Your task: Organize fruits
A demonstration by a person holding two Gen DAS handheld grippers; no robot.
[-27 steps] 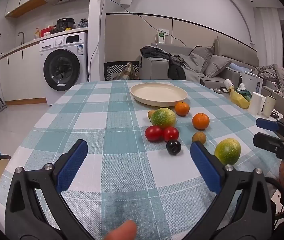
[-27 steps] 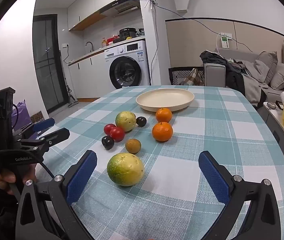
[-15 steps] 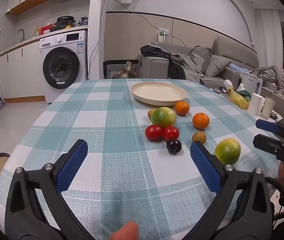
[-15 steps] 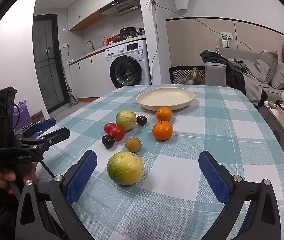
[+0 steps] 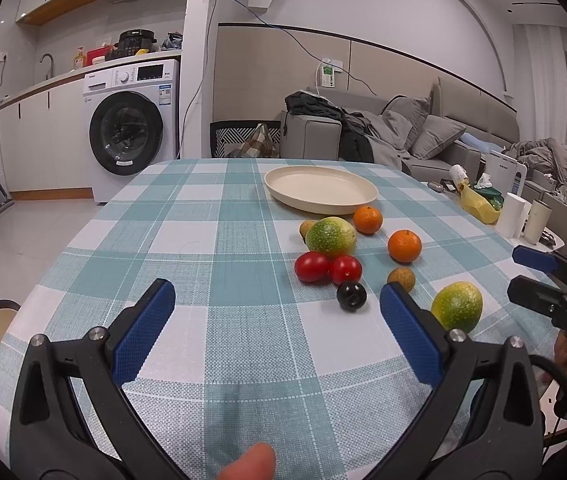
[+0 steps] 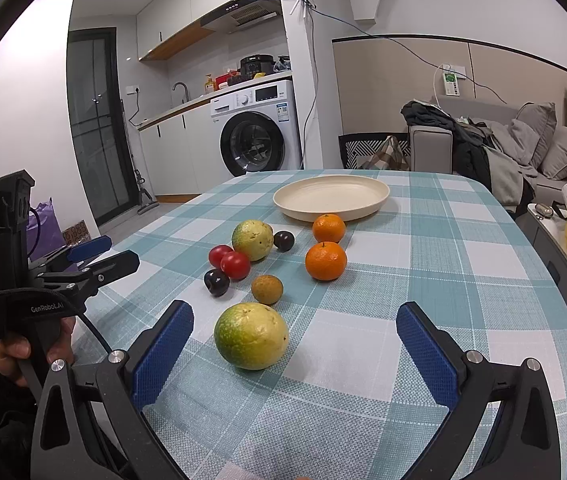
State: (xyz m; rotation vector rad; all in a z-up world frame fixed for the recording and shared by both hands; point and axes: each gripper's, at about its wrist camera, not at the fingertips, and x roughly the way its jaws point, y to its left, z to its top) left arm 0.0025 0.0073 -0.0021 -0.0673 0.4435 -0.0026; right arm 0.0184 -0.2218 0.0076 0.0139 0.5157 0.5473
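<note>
Nine fruits loose on checked tablecloth (image 6: pixel 423 280), near cream plate (image 6: pixel 331 196), none on it. Left gripper (image 5: pixel 273 312) spread wide, holding nothing, above bare cloth. Right gripper (image 6: pixel 293 330) also spread wide, nothing grasped; nearest green-yellow fruit (image 6: pixel 251 336) sits between its fingers, untouched.

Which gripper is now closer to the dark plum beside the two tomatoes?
Left. The left gripper has the plum just ahead, near its right finger. The right gripper is farther back, with a green fruit between.
</note>
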